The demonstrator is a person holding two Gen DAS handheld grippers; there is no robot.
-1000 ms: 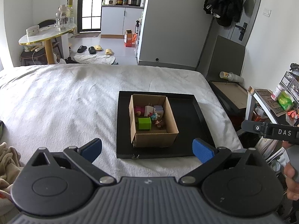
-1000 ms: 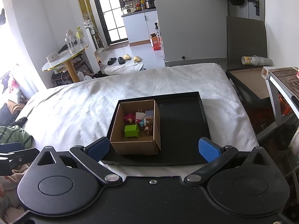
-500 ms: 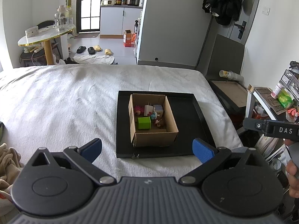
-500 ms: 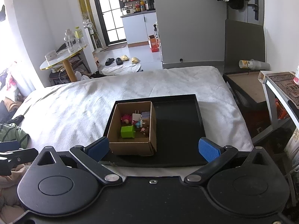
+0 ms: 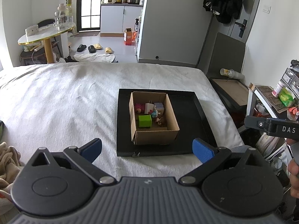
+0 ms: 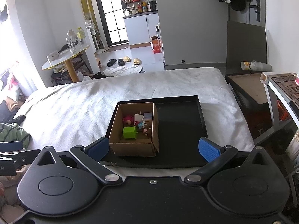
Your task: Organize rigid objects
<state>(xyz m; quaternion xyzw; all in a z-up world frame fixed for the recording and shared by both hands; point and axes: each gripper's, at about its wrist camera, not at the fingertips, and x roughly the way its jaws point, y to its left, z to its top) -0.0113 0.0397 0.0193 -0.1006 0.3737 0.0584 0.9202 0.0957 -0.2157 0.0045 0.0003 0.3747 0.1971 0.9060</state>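
In the left wrist view, the left gripper is spread wide and holds nothing; at 12 o'clock from it the cardboard box stands on the black tray, with the green block and small toys inside. In the right wrist view, the right gripper is also spread and empty, and the box sits at 11 o'clock on the tray. No loose things lie on the bed: sorted already, or waiting to be unpacked.
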